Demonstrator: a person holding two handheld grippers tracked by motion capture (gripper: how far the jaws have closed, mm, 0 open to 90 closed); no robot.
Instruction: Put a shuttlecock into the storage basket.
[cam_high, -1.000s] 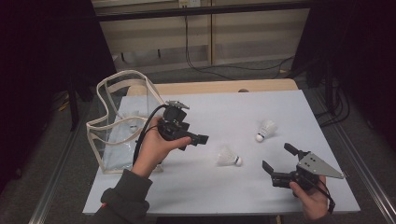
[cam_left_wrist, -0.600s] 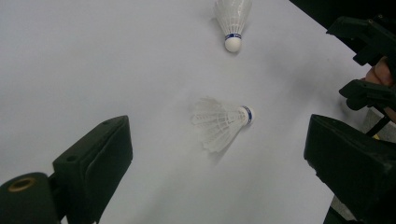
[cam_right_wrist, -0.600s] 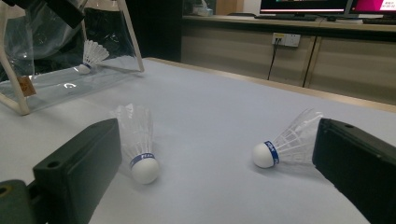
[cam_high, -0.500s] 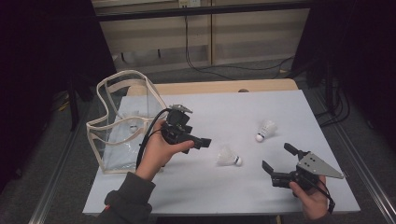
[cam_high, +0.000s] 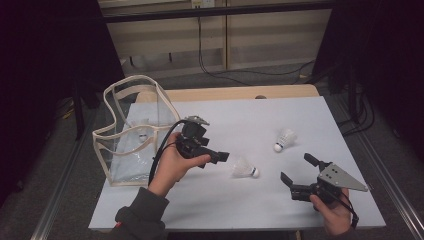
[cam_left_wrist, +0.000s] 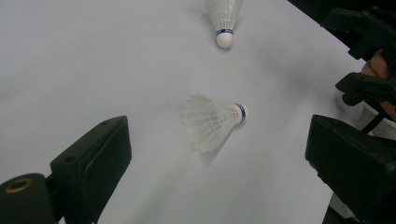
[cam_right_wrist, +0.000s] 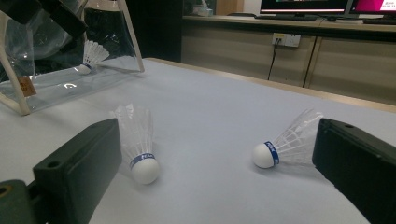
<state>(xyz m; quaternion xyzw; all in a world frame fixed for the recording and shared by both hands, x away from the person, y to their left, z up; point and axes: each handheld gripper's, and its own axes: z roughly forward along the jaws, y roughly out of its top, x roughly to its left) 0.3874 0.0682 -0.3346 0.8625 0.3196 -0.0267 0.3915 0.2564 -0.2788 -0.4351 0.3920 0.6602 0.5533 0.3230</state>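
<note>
Two white shuttlecocks lie on the white table top (cam_high: 240, 117). The nearer shuttlecock (cam_high: 245, 168) (cam_left_wrist: 212, 121) (cam_right_wrist: 137, 140) rests just right of my left gripper (cam_high: 220, 156) (cam_left_wrist: 219, 163), which hovers above it, open and empty, with the shuttlecock showing between its jaws. The farther shuttlecock (cam_high: 284, 140) (cam_left_wrist: 224, 21) (cam_right_wrist: 285, 142) lies to the right. My right gripper (cam_high: 295, 167) (cam_right_wrist: 215, 186) stays low near the front right, open and empty, and looks toward both. A third shuttlecock (cam_high: 143, 136) (cam_right_wrist: 91, 56) sits inside the clear bag (cam_high: 117, 150) (cam_right_wrist: 70, 86).
The clear bag with cream trim and handles stands at the table's left edge. A wooden strip (cam_high: 225, 93) borders the far edge, with cabinets and cables beyond. Dark floor surrounds the table.
My left gripper has travelled right, away from the bag and toward the nearer shuttlecock. The right gripper and the shuttlecocks have stayed put.
</note>
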